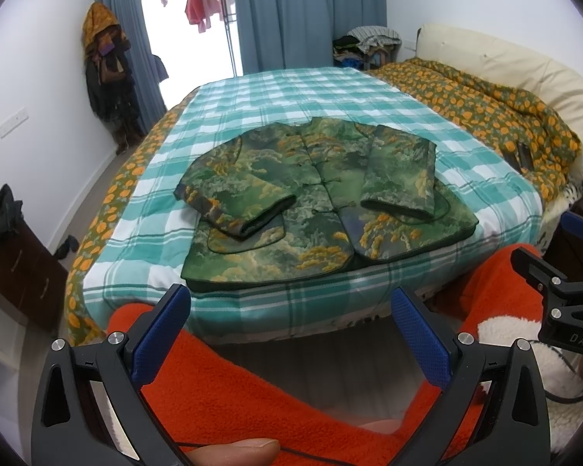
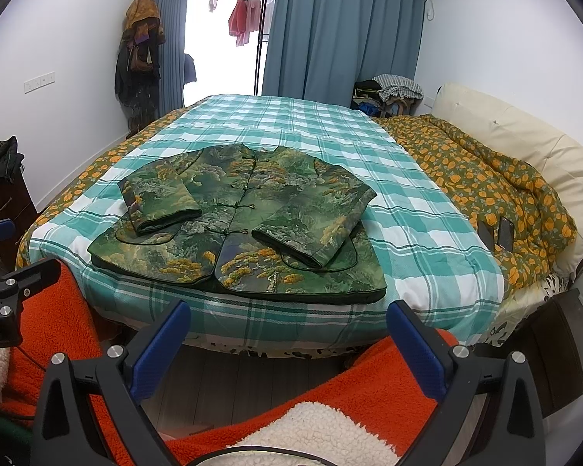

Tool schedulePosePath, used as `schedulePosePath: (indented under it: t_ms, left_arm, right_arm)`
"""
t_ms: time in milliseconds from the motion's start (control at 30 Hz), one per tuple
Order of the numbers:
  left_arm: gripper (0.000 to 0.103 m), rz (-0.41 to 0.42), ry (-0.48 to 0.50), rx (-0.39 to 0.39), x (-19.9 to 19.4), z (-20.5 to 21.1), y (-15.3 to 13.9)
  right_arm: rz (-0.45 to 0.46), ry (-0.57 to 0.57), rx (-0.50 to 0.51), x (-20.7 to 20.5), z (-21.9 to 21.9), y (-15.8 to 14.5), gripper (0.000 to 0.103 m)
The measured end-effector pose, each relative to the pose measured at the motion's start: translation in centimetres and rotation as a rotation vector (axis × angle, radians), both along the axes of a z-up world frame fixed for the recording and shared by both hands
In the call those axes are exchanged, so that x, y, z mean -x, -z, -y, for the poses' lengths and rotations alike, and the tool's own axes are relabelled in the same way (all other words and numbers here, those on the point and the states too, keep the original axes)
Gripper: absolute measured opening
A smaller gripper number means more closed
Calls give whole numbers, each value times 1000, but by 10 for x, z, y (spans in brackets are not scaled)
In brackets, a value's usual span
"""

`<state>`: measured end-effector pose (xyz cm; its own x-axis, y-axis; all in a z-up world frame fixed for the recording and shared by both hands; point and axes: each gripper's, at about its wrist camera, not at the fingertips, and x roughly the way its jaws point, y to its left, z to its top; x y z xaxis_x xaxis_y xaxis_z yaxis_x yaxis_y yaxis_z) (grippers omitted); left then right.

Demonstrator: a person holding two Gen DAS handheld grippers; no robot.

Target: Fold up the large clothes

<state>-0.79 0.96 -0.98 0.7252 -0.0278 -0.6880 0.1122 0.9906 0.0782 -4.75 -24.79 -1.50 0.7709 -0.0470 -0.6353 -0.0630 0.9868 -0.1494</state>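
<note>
A green padded jacket [image 1: 315, 202] with yellow tree print lies flat, front up and buttoned, on the teal checked bed cover [image 1: 291, 93]. Both sleeves are folded in over its front. In the right wrist view the same jacket [image 2: 245, 217] lies near the bed's front edge. My left gripper [image 1: 291, 303] is open and empty, held back from the bed, below the jacket's hem. My right gripper [image 2: 289, 320] is open and empty too, also short of the bed edge. The right gripper's body [image 1: 563, 299] shows at the right of the left wrist view.
An orange fleece garment [image 1: 221, 380] with a white lining, worn by the person, fills the foreground under both grippers. An orange-flowered quilt [image 2: 486, 182] is bunched along the bed's right side by the cream headboard [image 2: 524, 139]. A dark dresser [image 1: 15, 264] stands left; a dark cabinet [image 2: 563, 341] stands right.
</note>
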Motion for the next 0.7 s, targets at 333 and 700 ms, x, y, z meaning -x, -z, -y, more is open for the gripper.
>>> schedulePosePath:
  t_ms: [333, 700]
  left_arm:
    - [103, -1, 0, 0, 0, 0, 0]
    - [103, -2, 0, -1, -1, 0, -1]
  right_arm:
    - [-1, 0, -1, 0, 0, 0, 103]
    - [-2, 1, -1, -1, 0, 0, 102]
